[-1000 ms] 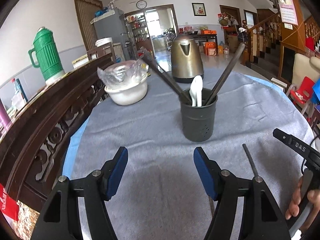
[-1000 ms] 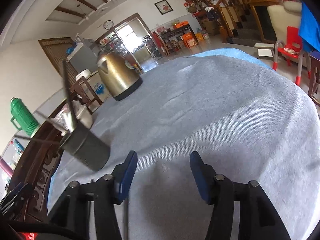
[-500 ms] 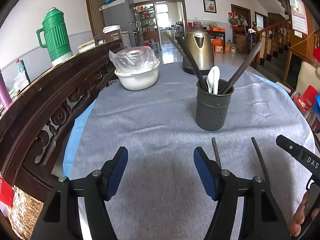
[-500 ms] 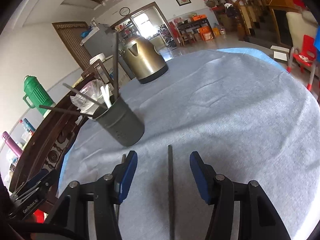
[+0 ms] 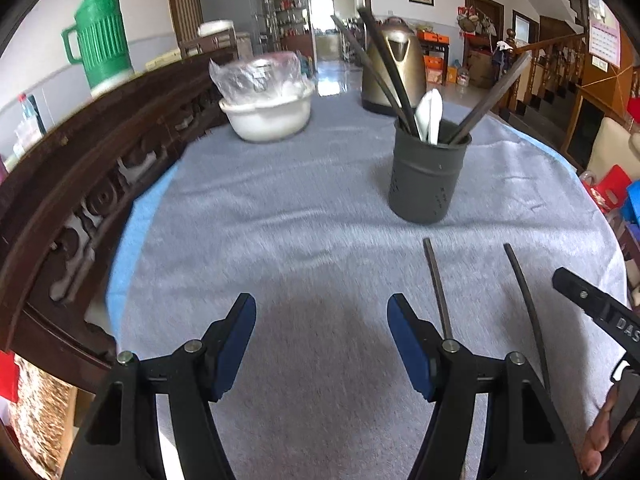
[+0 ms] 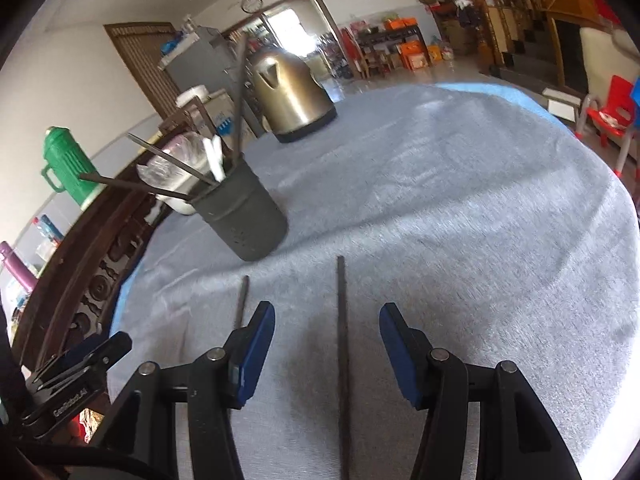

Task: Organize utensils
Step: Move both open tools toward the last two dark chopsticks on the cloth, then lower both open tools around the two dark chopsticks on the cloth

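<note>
Dark chopstick [image 6: 341, 340] lies flat on the grey cloth [image 6: 460, 220] between the spread, empty fingers of the right gripper [image 6: 327, 350]; left gripper [image 5: 321, 344] also spread. Risk: thin stick rolls on closing, missing the holder [image 6: 244, 216].

A dark grey holder [image 5: 428, 178] stands upright on the grey-clothed worktop [image 5: 280, 240], small holes dotted low on its wall. Inside it, three dark chopsticks: two [image 5: 376, 68] leaning left together, one [image 5: 490, 98] angled out to the right. A white spoon [image 5: 430, 116] pokes up between them, bowl end on top. In front of the holder, two more dark chopsticks lie flat on the cloth, loose and apart. The left one [image 5: 438, 288] runs nearly straight toward the holder; the right one [image 5: 524, 304] lies beside it, roughly parallel, tips pointing the same way.
</note>
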`<state>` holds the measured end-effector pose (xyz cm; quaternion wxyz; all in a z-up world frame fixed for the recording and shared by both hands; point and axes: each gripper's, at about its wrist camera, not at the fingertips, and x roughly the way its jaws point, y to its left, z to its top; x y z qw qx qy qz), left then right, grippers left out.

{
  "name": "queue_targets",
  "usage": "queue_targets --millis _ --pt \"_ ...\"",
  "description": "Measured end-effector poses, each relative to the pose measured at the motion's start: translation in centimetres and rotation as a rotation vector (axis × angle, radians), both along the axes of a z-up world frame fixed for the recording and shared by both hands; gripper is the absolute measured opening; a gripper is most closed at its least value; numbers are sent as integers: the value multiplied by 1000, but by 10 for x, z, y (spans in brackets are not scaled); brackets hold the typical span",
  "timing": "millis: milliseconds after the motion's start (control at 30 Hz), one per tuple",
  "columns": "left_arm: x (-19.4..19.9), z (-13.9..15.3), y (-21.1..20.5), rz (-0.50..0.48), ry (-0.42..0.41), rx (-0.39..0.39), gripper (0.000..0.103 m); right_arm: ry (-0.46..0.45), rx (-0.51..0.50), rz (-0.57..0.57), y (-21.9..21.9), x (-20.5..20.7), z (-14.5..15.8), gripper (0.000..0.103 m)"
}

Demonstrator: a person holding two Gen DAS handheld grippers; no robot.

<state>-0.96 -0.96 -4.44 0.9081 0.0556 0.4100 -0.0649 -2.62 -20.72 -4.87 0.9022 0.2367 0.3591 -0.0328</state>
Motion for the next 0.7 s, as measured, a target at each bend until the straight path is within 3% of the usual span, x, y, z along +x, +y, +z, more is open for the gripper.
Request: queue_targets --millis 233,433,700 --pt "10 -12 -13 -55 92 -67 69 110 -22 24 2 15 -12 57" --pt "20 -19 -32 -88 144 -72 69 175 -34 19 5 27 -16 47" --pt "22 -33 -43 -97 190 -29 69 193 -42 32 8 28 -24 47"
